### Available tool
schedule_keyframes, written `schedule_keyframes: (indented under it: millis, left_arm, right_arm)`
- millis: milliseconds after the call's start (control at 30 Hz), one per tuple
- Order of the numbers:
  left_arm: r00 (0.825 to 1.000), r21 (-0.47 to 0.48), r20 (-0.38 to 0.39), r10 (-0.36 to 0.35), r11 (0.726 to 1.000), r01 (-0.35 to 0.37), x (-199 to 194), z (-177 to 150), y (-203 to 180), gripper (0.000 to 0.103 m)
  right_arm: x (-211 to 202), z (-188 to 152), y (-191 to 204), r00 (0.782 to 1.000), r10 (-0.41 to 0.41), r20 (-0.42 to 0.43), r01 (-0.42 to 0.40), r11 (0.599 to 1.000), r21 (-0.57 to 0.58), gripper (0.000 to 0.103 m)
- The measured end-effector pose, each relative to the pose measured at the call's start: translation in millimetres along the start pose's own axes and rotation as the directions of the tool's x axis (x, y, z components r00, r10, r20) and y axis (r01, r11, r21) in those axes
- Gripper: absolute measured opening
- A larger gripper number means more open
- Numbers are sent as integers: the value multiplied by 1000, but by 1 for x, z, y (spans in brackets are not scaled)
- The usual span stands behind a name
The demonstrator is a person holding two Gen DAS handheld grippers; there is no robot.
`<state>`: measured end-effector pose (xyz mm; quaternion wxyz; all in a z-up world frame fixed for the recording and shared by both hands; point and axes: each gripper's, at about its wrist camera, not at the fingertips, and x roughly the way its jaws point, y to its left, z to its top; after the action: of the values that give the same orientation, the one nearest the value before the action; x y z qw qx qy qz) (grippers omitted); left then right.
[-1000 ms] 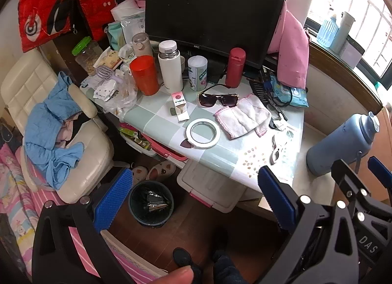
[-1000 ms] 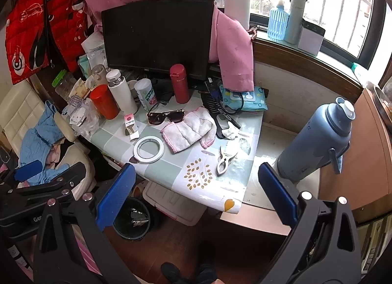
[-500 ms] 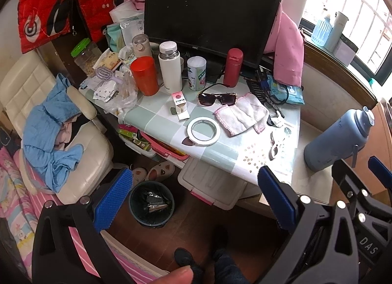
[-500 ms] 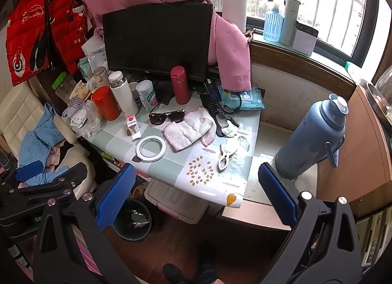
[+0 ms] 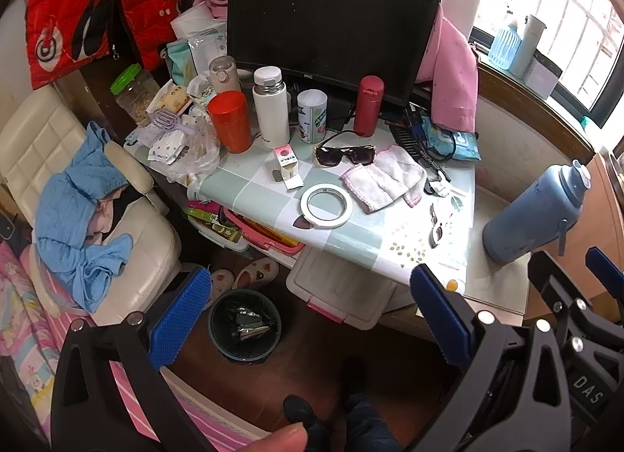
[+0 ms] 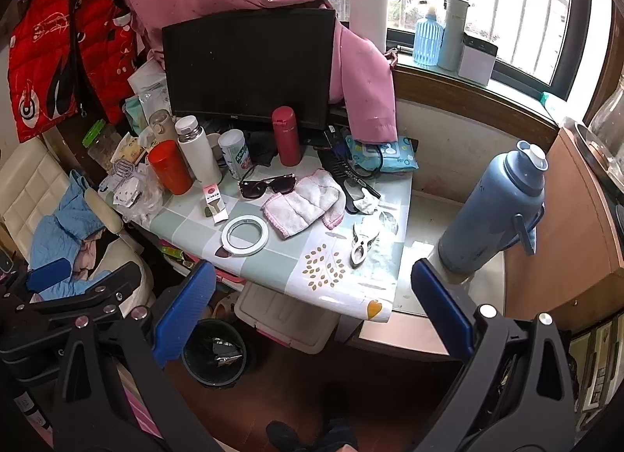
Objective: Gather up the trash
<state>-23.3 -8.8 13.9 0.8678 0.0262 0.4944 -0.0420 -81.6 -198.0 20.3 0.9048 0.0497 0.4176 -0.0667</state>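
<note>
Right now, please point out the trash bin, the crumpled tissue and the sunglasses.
trash bin (image 5: 218, 329): left wrist view, left rim.
crumpled tissue (image 6: 368, 202): right wrist view, middle of the wad.
sunglasses (image 5: 327, 155): left wrist view, left lens.

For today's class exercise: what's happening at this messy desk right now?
A person holds a claw in each hand above a cluttered desk. The left claw and right claw are both open and empty, away from the clutter. A crumpled white scrap lies beside the cloth. The bin on the floor already holds some trash.

Sunglasses (image 5: 345, 154) beside probably tape ring (image 5: 326, 205)
</note>
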Motion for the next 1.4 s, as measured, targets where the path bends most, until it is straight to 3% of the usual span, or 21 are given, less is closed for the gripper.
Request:
schedule_keyframes:
  millis: [467, 733, 1067, 1400]
  left_arm:
    - [1000, -5, -6, -11, 1000, 11, 5, -4, 3, 99]
    - [997, -5, -54, -59, 998, 58, 45, -1, 1, 99]
    - [983, -5, -151, -107, 994, 107, 155, 24, -31, 99]
    - [956, 113, -237, -173, 972, 204, 290, 74, -98, 99]
  right_arm:
    - [0, -4, 3, 1000, -3, 1, 3, 1000, 6, 99]
    - [28, -1, -8, 999, 2, -44, 0, 1000, 25, 99]
    - [152, -1, -54, 983, 3, -185, 14, 996, 92, 99]
    - [284, -8, -103, 955, -17, -296, 76, 979, 189, 99]
